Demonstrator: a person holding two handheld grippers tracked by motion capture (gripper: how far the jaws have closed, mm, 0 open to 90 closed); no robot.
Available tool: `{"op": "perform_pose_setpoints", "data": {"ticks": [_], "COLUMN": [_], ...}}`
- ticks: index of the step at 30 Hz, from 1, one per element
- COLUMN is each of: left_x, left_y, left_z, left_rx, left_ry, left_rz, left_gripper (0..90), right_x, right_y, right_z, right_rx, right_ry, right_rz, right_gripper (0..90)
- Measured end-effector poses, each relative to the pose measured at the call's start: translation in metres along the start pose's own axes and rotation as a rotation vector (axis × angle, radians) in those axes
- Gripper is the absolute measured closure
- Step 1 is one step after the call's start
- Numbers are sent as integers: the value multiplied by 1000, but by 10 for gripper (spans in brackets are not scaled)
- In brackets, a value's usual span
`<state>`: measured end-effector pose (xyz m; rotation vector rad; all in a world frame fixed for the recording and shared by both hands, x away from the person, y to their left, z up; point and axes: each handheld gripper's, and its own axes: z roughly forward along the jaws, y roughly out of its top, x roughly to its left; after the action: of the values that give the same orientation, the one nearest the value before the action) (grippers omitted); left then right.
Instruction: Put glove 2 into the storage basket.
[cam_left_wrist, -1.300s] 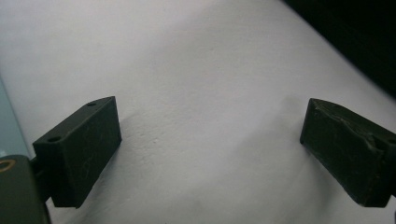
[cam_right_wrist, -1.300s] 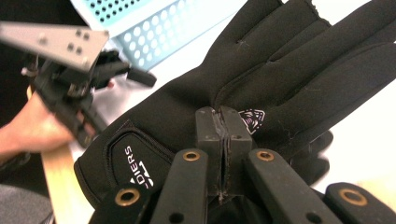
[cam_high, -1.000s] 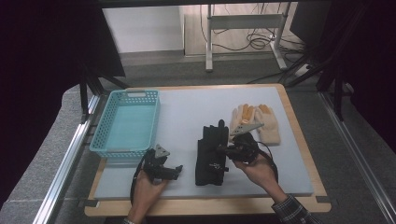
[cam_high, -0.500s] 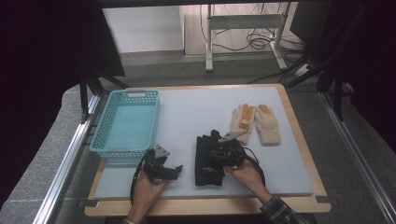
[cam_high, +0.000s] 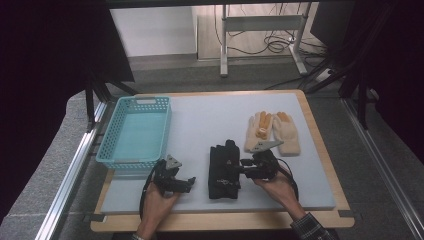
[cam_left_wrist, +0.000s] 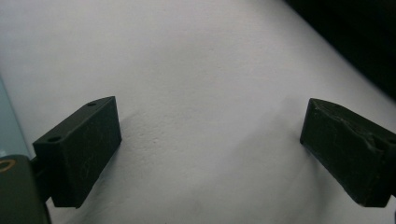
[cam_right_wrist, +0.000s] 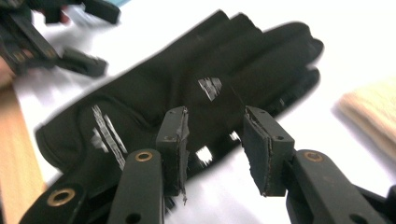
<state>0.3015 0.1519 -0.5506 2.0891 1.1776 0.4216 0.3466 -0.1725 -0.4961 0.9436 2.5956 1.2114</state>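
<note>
Black gloves (cam_high: 223, 169), blurred, partly hidden behind right gripper (cam_right_wrist: 212, 140) jaws.

A pair of black fabric gloves with small white markings (cam_high: 223, 171) lies flat, stacked, on the grey bench mat (cam_high: 200, 125), fingers pointing away from the person, near the front edge.

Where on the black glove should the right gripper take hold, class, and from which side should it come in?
Probably the near long edge of the black glove, at the palm. It lies flat on the grey mat, so only an edge offers something to pinch. The right gripper already faces that edge from the glove's right, jaws open; come in low from there.
</note>
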Motion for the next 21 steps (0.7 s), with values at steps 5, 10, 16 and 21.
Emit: {"op": "perform_pose_setpoints", "data": {"ticks": [5,10,16,21], "left_x": [0,1,10,14], "left_y": [-1,-7,-15,-18], "left_z": [-2,-8,-15,-18], "left_rx": [-2,8,16,14], "left_ry": [11,10,22,16], "left_rz": [-10,-11,-21,-1], "left_gripper": [56,57,30,25], "right_x": [1,5,14,26], "right_y": [-19,-32,-36,-29], "right_z": [-3,2,14,25], "right_rx": [12,45,43,45], "right_ry": [-43,-17,14,23], "right_rz": [-36,-60,-75,-106], "right_gripper": [785,883,884,883]}}
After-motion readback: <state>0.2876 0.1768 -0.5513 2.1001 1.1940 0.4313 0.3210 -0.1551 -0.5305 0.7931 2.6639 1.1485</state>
